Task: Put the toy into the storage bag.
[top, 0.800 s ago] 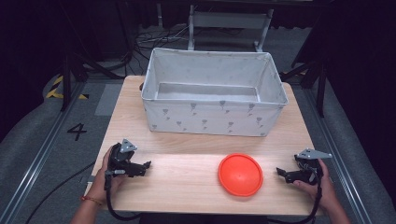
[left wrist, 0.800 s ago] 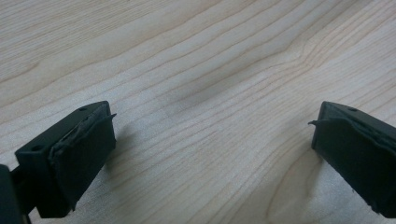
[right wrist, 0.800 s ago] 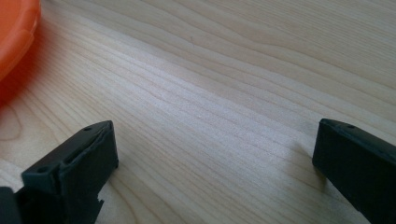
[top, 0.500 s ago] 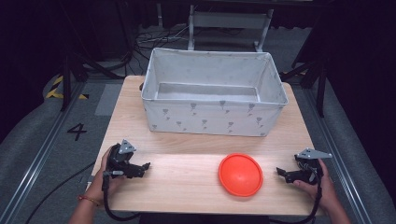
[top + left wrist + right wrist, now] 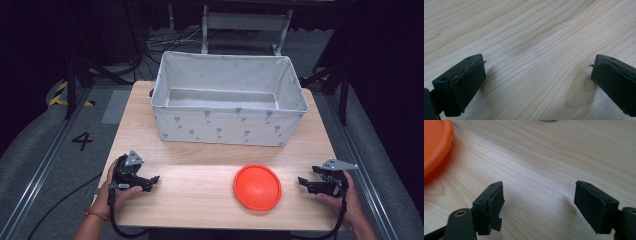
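Note:
An orange round plate (image 5: 257, 186) lies flat on the wooden table (image 5: 200, 155), near the front right. My right gripper (image 5: 303, 183) rests on the table just right of the plate, open, its jaws pointing toward it with bare wood between them. In the right gripper view the plate's rim (image 5: 436, 147) shows at the upper left, clear of the open gripper (image 5: 539, 195). My left gripper (image 5: 154, 180) sits on the table at the front left, open, pointing right. In the left gripper view its jaws (image 5: 536, 72) stand wide over bare wood.
A large white fabric bin (image 5: 227, 100) with a small grey pattern stands at the back of the table, nothing visible inside. Dark floor, cables and metal frames surround the table. Bare wood stretches between the two grippers.

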